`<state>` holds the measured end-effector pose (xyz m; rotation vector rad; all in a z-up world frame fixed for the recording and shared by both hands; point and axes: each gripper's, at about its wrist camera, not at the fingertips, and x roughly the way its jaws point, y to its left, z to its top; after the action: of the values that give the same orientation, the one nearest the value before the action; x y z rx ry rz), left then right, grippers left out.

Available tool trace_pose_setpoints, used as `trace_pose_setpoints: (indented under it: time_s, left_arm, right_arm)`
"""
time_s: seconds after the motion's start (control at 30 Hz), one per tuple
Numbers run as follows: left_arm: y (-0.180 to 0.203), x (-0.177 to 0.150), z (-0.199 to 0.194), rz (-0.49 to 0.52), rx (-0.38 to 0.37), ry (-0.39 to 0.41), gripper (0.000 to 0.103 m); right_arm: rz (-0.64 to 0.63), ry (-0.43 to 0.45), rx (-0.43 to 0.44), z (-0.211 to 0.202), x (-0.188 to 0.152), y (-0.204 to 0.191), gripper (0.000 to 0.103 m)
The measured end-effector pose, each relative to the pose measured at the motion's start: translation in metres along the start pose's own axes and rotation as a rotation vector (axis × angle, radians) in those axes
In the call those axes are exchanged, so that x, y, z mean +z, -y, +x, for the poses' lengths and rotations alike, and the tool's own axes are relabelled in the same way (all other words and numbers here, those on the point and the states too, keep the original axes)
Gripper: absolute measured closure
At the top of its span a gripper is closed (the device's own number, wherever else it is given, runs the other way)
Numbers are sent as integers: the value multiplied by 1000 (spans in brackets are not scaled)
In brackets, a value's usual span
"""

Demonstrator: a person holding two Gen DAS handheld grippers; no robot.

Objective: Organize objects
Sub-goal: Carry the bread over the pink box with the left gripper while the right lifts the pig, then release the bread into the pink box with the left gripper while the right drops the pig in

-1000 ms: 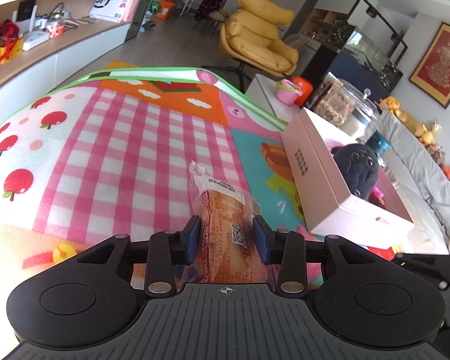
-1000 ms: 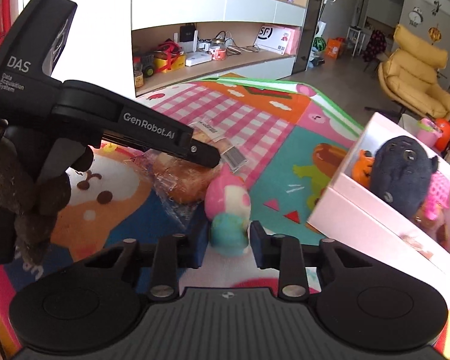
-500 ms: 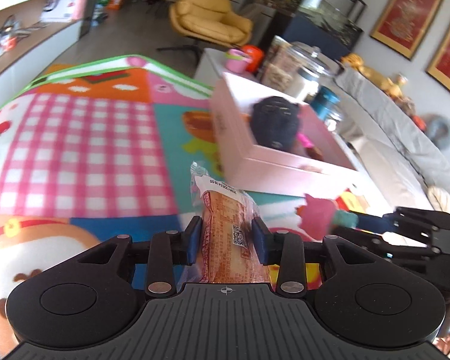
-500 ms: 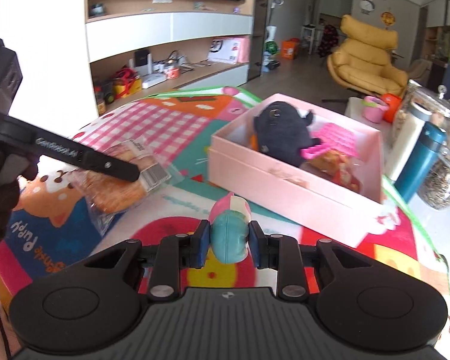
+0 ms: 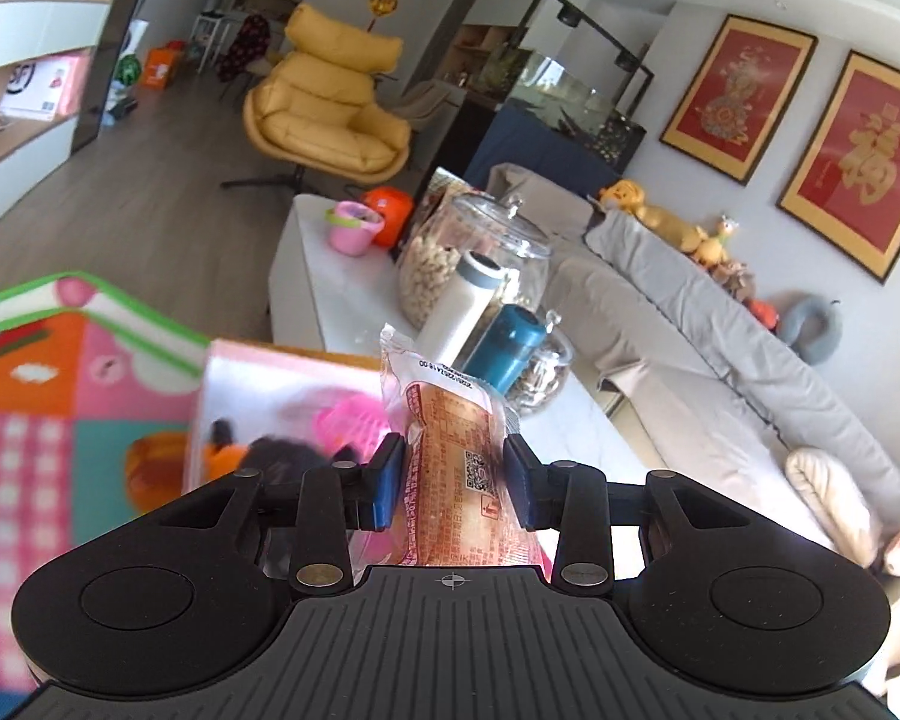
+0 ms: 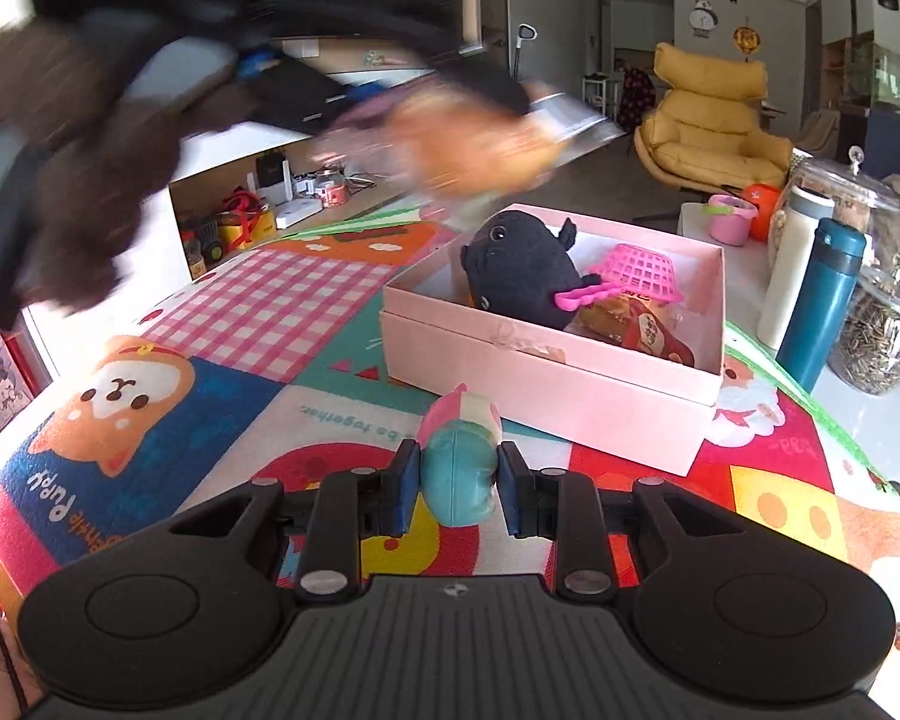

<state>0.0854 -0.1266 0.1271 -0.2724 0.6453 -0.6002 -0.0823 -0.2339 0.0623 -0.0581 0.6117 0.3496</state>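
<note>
The left gripper [image 5: 455, 474], clenched on a wrapped bread pack [image 5: 456, 468], has swung up from over the checked part of the play mat [image 6: 282, 306] and now hangs above the near left corner of the pink box [image 6: 546, 372], so the bread looks ready to be dropped in; seen from the right wrist it is only a blur high over the box. The right gripper [image 6: 453, 483] has come to the box's near edge and stays clamped on a small pink and teal toy [image 6: 459, 456], low over the mat, next in line. Inside the box a black plush [image 6: 522, 267], a pink basket [image 6: 639, 270] and a red snack pack [image 6: 651, 330] fill most of the floor, leaving little free room. Beyond the mat's far right edge a teal flask [image 6: 822, 306], a white flask [image 6: 792, 264] and glass jars [image 6: 876, 330] stand close to the box
</note>
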Motion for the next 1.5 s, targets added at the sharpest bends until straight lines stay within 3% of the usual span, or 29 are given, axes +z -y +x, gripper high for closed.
trace_pose_setpoints:
  time_s: [0.1,0.2,0.33,0.47,0.6,0.77,0.93,1.1,1.23,1.37,1.5]
  left_arm:
    - [8,-3,42,70,99,-40,63]
    - [7,-7,52,101,97,-16,63]
    - [-1,-4,43,48,12,4,63]
    - [-11,-4,14,55,49,90,63]
    - [-30,-23,-17,55,114,70,63]
    - [-67,-64,-58,-14,137,45,63]
    - [-105,-87,-77,-93,131,12,63]
    - [-124,-91,-78,-119,86,8,63]
    - [-128,-93,-74,-139,56,-8,63]
    - [-131,-92,-76,-126,63,-13,63]
    - [-133,-82,-74,-149,55,22,63]
  right_arm:
    - [4,14,-5,-4,-2,3,76]
    - [6,27,-14,-9,-7,7,76]
    - [17,7,-19,-5,-12,12,76]
    - [41,-6,-16,1,-11,12,76]
    - [34,8,-22,-6,-2,11,76]
    - [75,46,25,-25,36,19,76]
    - [66,91,-10,-22,94,22,76]
    - [34,54,-34,25,162,22,76]
    - [-23,26,-66,79,197,25,74]
    - [3,-19,-140,109,196,32,69]
    - [-12,1,-155,79,163,36,68]
